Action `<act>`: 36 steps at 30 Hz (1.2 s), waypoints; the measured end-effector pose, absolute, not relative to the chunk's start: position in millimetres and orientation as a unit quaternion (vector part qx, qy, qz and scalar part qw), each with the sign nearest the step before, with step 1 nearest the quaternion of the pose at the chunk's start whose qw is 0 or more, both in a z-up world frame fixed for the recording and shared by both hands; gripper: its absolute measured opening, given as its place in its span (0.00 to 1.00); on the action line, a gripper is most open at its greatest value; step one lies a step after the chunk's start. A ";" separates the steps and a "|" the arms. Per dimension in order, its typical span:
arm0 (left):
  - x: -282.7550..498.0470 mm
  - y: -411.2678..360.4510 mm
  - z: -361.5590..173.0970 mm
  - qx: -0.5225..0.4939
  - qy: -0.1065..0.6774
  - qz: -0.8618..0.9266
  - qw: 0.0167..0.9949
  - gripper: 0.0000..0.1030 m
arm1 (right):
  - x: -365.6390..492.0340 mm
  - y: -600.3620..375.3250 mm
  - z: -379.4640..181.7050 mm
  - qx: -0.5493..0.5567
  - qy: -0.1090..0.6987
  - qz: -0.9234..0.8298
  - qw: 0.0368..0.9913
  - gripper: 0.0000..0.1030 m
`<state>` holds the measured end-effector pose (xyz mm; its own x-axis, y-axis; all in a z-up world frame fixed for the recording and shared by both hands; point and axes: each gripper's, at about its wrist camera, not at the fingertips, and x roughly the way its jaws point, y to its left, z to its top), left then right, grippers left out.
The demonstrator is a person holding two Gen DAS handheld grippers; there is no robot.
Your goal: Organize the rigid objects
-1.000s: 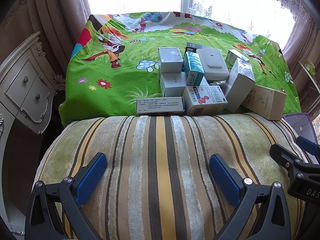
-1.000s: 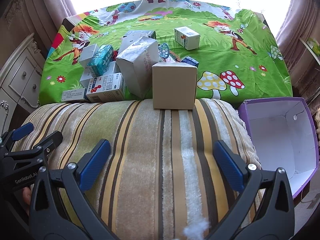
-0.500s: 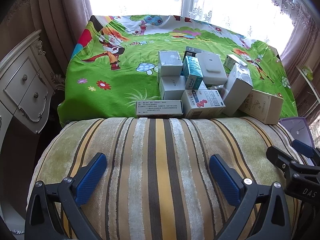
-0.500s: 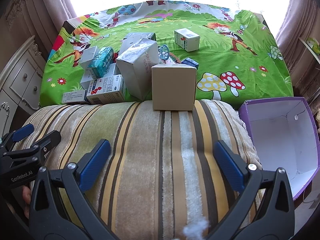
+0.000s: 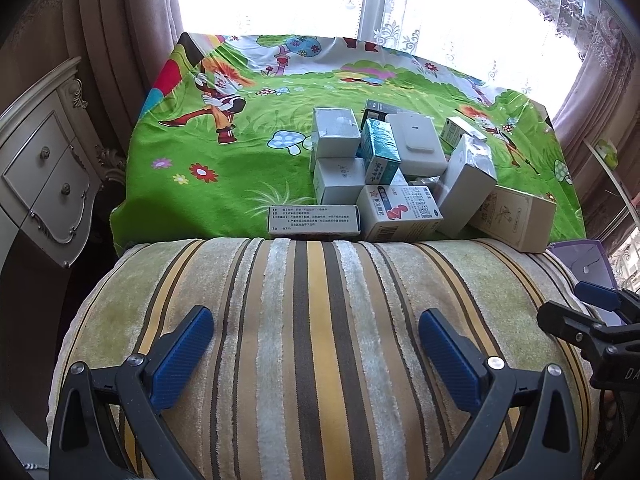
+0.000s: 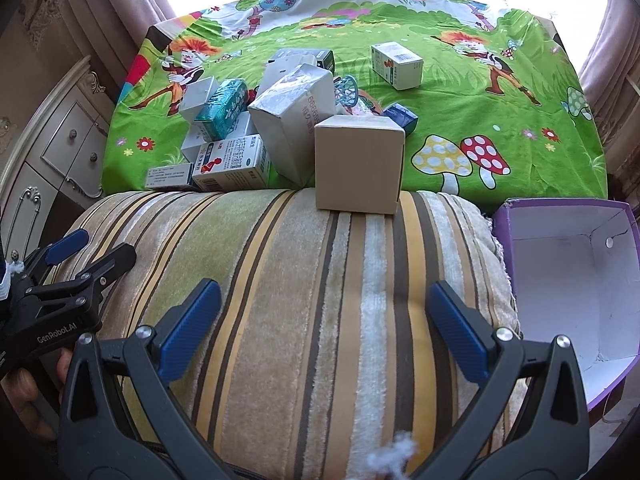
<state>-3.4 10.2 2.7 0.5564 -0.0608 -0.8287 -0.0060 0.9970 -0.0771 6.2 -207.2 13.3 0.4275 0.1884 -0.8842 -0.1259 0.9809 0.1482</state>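
Both tongs (image 5: 316,354) (image 6: 325,320) gape over striped cushion (image 6: 304,280) before green cloth (image 6: 460,92).

Left hand-held gripper (image 5: 316,354), right hand-held gripper (image 6: 324,330): black frames, blue ribbed pads, silver screws, white lettering.

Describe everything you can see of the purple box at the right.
The purple box is an open-topped carton, purple outside and plain white inside, seemingly cardboard. It holds nothing visible apart from a small round stud on its far inner wall. It sits off the striped cushion's right edge, tipped toward the camera. The left view shows only its corner. Neither tongs touch it.
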 end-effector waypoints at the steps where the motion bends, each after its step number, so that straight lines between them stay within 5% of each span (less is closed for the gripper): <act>1: -3.6 10.9 3.0 -0.038 0.470 -0.017 0.882 1.00 | 7.1 -207.8 14.8 0.030 0.527 0.097 0.844 1.00; 28: 19.1 -6.0 36.4 -0.074 0.430 -0.092 0.895 0.90 | 84.7 -211.6 18.3 0.017 0.499 0.051 0.865 0.99; 33: 35.7 -29.7 48.2 -0.060 0.421 -0.123 0.897 0.87 | 94.3 -213.3 10.4 0.017 0.510 0.050 0.859 0.85; 36: 47.8 -41.3 51.2 -0.058 0.422 -0.138 0.894 0.83 | 97.5 -218.3 2.4 0.032 0.523 0.055 0.850 0.68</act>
<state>47.8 -41.3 51.2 0.6068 -0.2952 -0.7380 0.1968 0.9554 -0.2203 97.5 -218.3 2.4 0.4476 0.1260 -0.8853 -0.0597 0.9920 0.1110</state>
